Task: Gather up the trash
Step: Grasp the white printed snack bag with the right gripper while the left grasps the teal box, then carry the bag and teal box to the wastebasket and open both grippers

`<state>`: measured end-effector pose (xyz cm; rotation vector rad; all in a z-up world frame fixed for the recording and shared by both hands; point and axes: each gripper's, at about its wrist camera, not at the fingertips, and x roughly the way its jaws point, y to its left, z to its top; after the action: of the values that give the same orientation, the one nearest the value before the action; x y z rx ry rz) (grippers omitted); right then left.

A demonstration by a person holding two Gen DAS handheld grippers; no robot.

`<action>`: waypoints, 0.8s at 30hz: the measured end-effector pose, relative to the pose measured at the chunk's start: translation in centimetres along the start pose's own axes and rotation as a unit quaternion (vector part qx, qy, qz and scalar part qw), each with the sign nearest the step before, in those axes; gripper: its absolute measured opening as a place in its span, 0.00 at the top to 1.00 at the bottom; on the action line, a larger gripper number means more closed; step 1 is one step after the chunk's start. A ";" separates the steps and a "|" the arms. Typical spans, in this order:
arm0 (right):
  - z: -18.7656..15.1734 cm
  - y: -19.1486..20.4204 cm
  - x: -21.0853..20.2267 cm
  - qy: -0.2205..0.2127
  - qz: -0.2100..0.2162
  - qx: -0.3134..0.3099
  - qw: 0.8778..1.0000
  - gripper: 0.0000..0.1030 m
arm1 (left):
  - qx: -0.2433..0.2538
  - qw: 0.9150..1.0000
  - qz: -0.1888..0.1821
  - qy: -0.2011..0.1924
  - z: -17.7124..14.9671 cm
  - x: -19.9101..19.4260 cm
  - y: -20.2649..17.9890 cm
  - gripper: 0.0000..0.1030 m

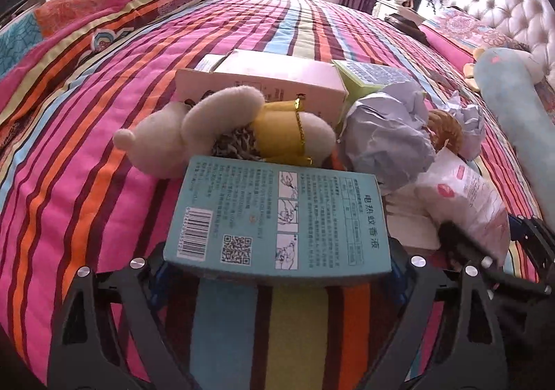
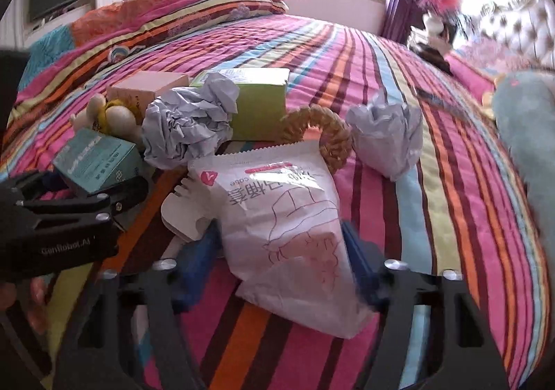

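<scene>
Teal cardboard first: my left claw has the mosquito-liquid box sitting between its fingers, back panel up, and it looks clamped on the box's near end, probably because that flat edge is the easiest bit to bite. My right claw is doing the same with the white paper bag, blue pads pressed in on both sides, bag lying flat on the striped bed cover. Both claws come in low and nearly level with the bed, side by side, left one just beside the right.

Past those, the rest of the trash is heaped together: a big crumpled paper ball, a second one off to the right, a green box and a pink box behind. The plush toy and woven ring are mixed in; I'd guess they aren't trash.
</scene>
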<state>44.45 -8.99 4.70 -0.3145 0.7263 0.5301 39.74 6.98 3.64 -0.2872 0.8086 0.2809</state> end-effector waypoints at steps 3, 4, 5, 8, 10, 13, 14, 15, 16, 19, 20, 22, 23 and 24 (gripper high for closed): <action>-0.3 -0.5 -1.1 -0.009 0.009 0.023 1.000 0.45 | 0.003 1.000 -0.003 -0.007 -0.4 -0.7 0.6 0.16; -0.4 -0.7 -1.3 -0.012 0.009 0.029 0.999 0.45 | 0.002 1.000 -0.007 -0.011 -0.6 -1.2 1.0 0.16; -0.5 -1.1 -1.8 -0.015 0.012 0.037 0.999 0.45 | 0.002 1.000 -0.010 -0.013 -0.7 -1.6 1.1 0.16; -1.1 -1.9 -3.4 -0.023 0.015 0.059 0.998 0.45 | 0.000 1.000 -0.023 -0.021 -1.4 -3.2 1.7 0.16; -1.8 -2.4 -4.5 -0.026 0.008 0.069 0.997 0.45 | 0.002 0.999 -0.031 -0.028 -2.2 -4.7 2.2 0.16; -3.5 -3.1 -5.9 -0.026 -0.002 0.085 0.996 0.45 | 0.009 0.998 -0.041 -0.038 -3.4 -6.7 2.9 0.16; -4.3 -3.4 -6.4 -0.025 -0.001 0.095 0.995 0.45 | 0.011 0.998 -0.043 -0.041 -3.8 -7.4 3.1 0.16; -4.8 -3.5 -6.9 -0.025 0.000 0.100 0.995 0.45 | 0.013 0.998 -0.045 -0.044 -4.2 -8.1 3.3 0.16; -5.6 -3.7 -7.6 -0.027 0.001 0.106 0.994 0.45 | 0.015 0.997 -0.050 -0.048 -4.9 -9.0 3.7 0.16; -8.0 -3.6 -10.6 -0.046 0.021 0.125 0.991 0.45 | 0.024 0.996 -0.069 -0.059 -7.3 -12.1 4.8 0.16; -8.7 -3.5 -11.5 -0.052 0.027 0.130 0.990 0.45 | 0.026 0.995 -0.073 -0.062 -7.9 -12.9 5.1 0.16; -10.3 -2.9 -13.7 -0.067 0.039 0.135 0.988 0.45 | 0.037 0.993 -0.084 -0.069 -10.2 -15.2 5.9 0.16; -11.2 -2.4 -15.1 -0.075 0.049 0.134 0.987 0.45 | 0.041 0.993 -0.089 -0.070 -11.1 -16.2 6.2 0.16; -12.0 -1.9 -16.1 -0.081 0.058 0.133 0.986 0.45 | 0.047 0.992 -0.095 -0.073 -12.3 -17.4 6.6 0.16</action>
<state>28.94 -21.55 7.66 0.0200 0.6495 0.5539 17.77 6.32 7.47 -0.2492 0.6434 0.0833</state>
